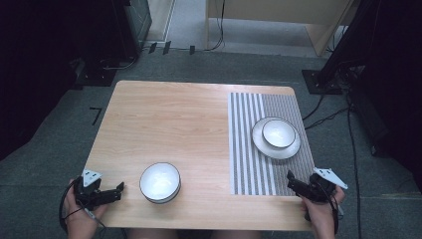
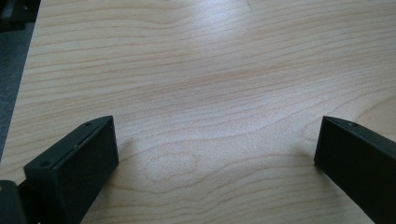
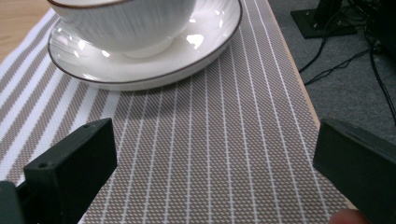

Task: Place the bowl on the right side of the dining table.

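- Resting at the near left corner of the worktop (image 1: 164,114), the left gripper (image 1: 118,190) has its jaws wide apart with nothing between them; the left gripper view shows bare pale wood grain between the jaws.
- Near the worktop's near right corner, the right gripper (image 1: 291,180) is also spread wide and holds nothing; its jaws lie over the near end of the mat (image 1: 249,149).
- A white bowl (image 1: 159,182) with a dark rim stands on bare wood near the front edge, just right of the left gripper and apart from it.
- A second bowl (image 1: 278,133) sits in a plate (image 1: 263,144) on the mat, beyond the right gripper; the right gripper view shows the plate (image 3: 140,70) and its bowl (image 3: 126,23) ahead of the jaws, not touching them.
- The mat is taupe with white stripes, broader on its left half, and covers the worktop's right side.
- Grey carpet (image 1: 50,149) surrounds the worktop, with black cables (image 1: 328,114) trailing at the right, dark stands at both sides and pale furniture (image 1: 278,15) beyond.
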{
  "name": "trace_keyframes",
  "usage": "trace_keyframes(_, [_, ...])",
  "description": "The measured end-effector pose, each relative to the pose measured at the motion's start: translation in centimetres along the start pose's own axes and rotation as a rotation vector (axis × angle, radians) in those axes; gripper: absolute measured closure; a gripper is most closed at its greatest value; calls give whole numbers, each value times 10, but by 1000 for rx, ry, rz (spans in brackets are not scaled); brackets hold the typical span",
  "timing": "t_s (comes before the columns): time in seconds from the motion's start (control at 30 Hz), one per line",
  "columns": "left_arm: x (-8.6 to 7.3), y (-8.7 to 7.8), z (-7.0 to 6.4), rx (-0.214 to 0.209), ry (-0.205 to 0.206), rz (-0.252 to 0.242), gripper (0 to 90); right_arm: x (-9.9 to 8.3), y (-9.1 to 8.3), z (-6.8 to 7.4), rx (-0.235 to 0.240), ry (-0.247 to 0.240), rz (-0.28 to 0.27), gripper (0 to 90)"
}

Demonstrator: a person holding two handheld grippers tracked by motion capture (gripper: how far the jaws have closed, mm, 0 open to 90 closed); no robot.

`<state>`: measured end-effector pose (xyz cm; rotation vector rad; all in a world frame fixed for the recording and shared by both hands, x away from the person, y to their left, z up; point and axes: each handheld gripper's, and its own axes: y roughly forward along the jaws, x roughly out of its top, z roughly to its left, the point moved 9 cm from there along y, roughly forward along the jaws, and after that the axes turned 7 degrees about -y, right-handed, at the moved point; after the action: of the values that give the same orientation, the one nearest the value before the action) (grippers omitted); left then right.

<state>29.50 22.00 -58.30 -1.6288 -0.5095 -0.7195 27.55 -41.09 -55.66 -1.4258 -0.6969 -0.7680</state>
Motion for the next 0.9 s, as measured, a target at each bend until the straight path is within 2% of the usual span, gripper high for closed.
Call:
trace_keyframes(0.37, [0, 0, 0, 0, 0, 0, 0, -13, -3, -15, -21, -2, 38, 0])
trace_keyframes(0.9, [0, 0, 0, 0, 0, 0, 0, -30, -3, -23, -19, -25, 78, 0])
